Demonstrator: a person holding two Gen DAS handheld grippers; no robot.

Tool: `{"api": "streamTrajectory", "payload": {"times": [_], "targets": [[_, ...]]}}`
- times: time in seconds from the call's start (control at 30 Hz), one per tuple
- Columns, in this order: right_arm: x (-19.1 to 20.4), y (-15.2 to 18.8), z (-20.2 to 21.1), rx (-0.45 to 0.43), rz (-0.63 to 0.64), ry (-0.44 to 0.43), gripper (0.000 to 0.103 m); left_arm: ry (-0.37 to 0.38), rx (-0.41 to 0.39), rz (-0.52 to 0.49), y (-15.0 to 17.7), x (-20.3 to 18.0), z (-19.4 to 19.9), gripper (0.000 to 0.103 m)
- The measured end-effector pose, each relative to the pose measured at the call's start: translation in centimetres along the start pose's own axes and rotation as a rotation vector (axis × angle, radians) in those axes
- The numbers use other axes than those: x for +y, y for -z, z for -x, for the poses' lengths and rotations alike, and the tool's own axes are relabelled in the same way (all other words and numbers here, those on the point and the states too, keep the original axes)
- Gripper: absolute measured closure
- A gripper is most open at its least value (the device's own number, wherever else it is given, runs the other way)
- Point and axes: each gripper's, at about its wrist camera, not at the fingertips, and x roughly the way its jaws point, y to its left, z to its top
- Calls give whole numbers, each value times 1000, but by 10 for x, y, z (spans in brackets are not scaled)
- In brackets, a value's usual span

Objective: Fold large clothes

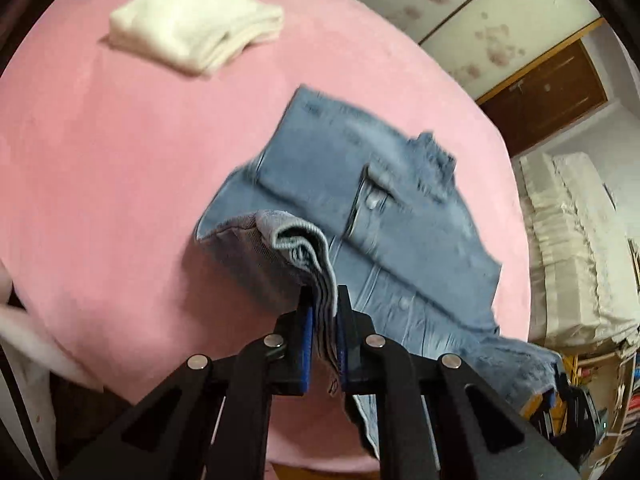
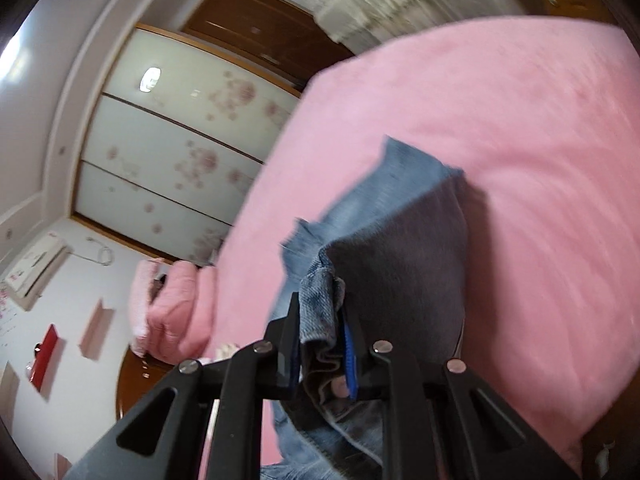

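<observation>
A light blue denim jacket (image 1: 360, 184) lies partly folded on the pink bed (image 1: 120, 160), buttons and frayed hem showing. My left gripper (image 1: 323, 300) is shut on a bunched edge of the jacket and holds it lifted above the bed. My right gripper (image 2: 320, 312) is shut on another bunched part of the denim jacket (image 2: 400, 248), with the fabric hanging over the pink bed (image 2: 520, 140). The right gripper also shows at the lower right of the left wrist view (image 1: 560, 400), holding the jacket's far end.
A folded white garment (image 1: 192, 28) lies at the far side of the bed. Pink pillows (image 2: 176, 308) sit at the bed's head. A wardrobe with floral sliding doors (image 2: 180, 148) and cream bedding (image 1: 572, 248) stand beside the bed.
</observation>
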Motion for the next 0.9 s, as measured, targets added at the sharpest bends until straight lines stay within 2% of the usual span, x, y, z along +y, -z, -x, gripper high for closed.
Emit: {"api": "streamTrajectory", "payload": {"times": [0.13,0.37,0.57,0.7,0.9], "targets": [[21,-29,3,-72,5,-73,88,4,-101,36,-40,-16,12,96],[34,-79,-15,-126,-14,-127,88,-24,-209,61,-107,-43,16,98],[32,-116,-59,-106,-36,-138,88,-53,-267,48,-162,-82,-18,98],[28,-136,-101,-76,-55,-108,88,-104,-273,85,-195,-107,-55,98],[18,-163,-163,-28,-54,-22,88,-151,-272,110,-224,-132,-104,97]]}}
